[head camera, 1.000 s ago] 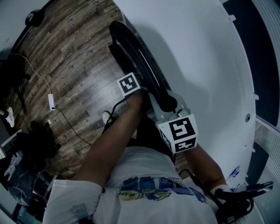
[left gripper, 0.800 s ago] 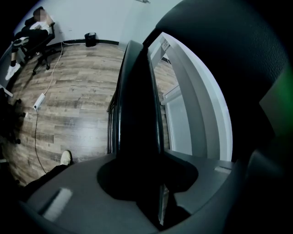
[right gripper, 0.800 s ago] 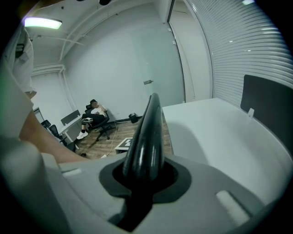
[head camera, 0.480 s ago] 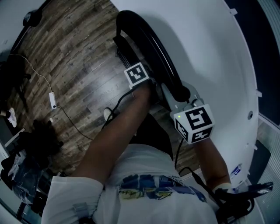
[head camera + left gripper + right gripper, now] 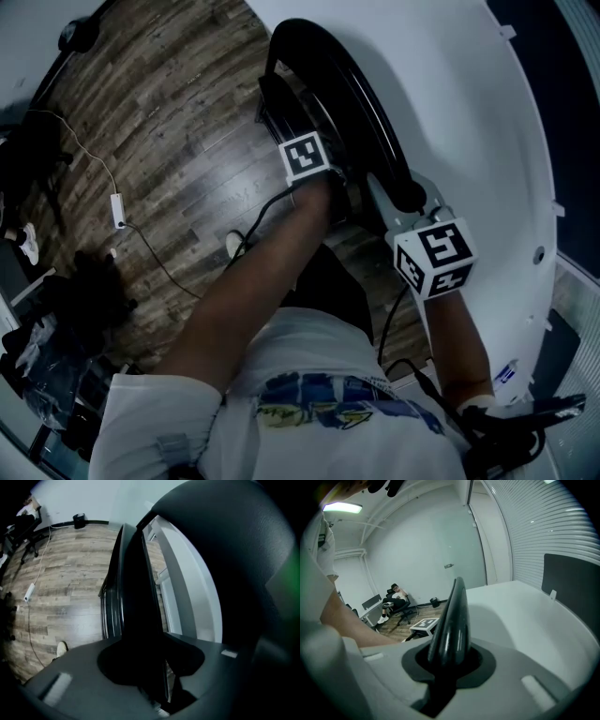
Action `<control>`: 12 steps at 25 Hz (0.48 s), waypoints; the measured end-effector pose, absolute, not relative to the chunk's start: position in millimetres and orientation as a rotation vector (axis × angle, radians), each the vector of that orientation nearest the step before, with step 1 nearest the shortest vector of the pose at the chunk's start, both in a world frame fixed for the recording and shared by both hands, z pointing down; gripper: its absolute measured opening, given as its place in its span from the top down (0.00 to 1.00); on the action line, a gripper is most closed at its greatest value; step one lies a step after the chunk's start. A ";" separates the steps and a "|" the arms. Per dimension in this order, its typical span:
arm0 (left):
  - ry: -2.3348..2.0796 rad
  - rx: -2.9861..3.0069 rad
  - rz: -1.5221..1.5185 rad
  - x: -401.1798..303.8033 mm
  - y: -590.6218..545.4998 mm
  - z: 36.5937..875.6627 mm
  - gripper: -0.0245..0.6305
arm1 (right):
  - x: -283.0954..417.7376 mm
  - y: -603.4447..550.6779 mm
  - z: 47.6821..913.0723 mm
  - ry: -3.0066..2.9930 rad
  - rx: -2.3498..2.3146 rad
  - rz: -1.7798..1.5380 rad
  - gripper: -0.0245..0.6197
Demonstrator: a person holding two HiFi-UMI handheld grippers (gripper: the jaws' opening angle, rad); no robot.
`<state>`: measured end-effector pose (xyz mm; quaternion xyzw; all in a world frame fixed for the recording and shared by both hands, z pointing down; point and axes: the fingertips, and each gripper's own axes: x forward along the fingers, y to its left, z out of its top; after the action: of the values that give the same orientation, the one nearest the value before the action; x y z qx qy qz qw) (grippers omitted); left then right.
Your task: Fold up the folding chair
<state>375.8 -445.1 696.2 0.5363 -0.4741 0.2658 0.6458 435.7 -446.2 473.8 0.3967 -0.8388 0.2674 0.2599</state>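
The right gripper (image 5: pixel 447 667) jaws clamp the folding chair (image 5: pixel 452 616) rim. The left gripper (image 5: pixel 150 667) jaws have just been opening, w/ chair panel btw them. Only the right gripper view shows a seated person (image 5: pixel 396 598).

Both forearms reach forward and down. The left hand-held gripper (image 5: pixel 339 187) straddles the folding chair (image 5: pixel 323 70), its jaws having just opened wider. The right hand-held gripper (image 5: pixel 401 199) clamps the chair's edge.

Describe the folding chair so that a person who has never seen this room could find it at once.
Start from the big white round table that fills the right side of the head view. Against its edge, over the wooden floor, is the folding chair. It is the only glossy black thing with a long curved rim; what lies beside it is white or brown wood.
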 end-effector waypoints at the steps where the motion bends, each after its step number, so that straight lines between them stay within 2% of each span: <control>1: -1.072 1.247 0.603 376.4 -446.8 694.3 0.72 | 437.4 -447.7 474.4 -2.274 1.074 0.723 0.86; 7: -1.050 1.388 0.544 366.7 -449.4 680.2 0.65 | 438.3 -448.2 477.2 -2.276 1.064 0.722 0.86; 12: -1.046 1.509 0.472 341.4 -448.6 649.5 0.65 | 439.6 -449.2 477.7 -2.279 1.059 0.703 0.85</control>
<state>341.4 -448.6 649.5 0.6466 -0.4481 0.2020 0.5833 439.6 -449.2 477.7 0.3917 -0.8427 0.2597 0.2628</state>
